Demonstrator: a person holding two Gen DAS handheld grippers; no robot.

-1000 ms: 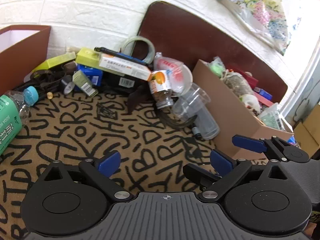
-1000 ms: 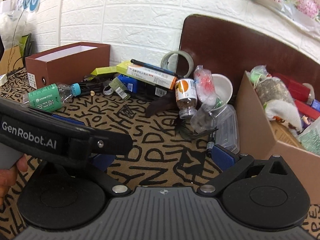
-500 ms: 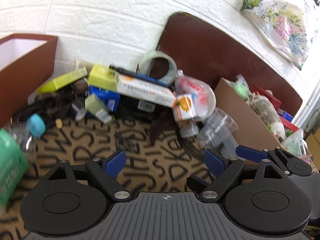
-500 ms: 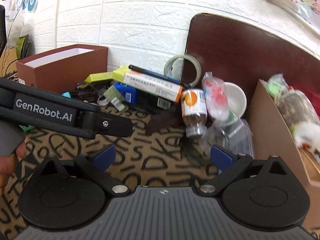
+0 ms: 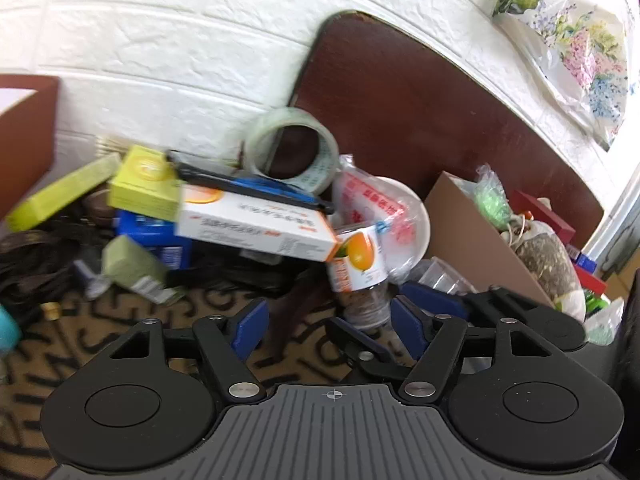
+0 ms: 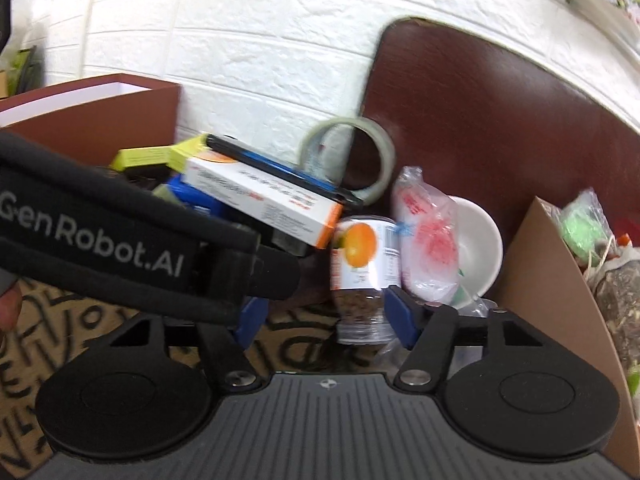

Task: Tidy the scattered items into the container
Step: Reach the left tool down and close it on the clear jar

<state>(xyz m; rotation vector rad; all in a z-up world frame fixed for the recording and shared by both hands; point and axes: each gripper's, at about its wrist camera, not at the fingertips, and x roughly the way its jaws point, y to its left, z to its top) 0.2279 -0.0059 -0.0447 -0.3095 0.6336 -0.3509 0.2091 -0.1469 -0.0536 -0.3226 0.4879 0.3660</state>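
1. Both grippers sit low over the patterned counter (image 5: 120, 320), aimed at the clutter along the wall. The right gripper (image 6: 326, 314) has just been closing; its jaws are about half spread, the blue pad on the right just beside the neck of the orange-label bottle (image 6: 362, 276), which lies between them. I cannot see a firm pinch yet.
2. The left gripper (image 5: 324, 322) has also been closing; its jaws are half spread with nothing gripped. The same bottle lies ahead of it, toward its right-hand pad.
3. The target container, a cardboard box (image 6: 560, 300), stands to the right, already holding bags and packets.
4. Risks, as I judge them:
   - The white-and-orange carton (image 5: 256, 228) leans over the bottle; pulling the bottle out could topple it and the pen (image 5: 248, 184) lying on it.
   - Both grippers crowd the same spot and may collide.
   - The round bottle may slip from the pads.
5. Readable writing: "GenRobot.AI" on the strap of the left gripper; the carton print is too blurred to read.
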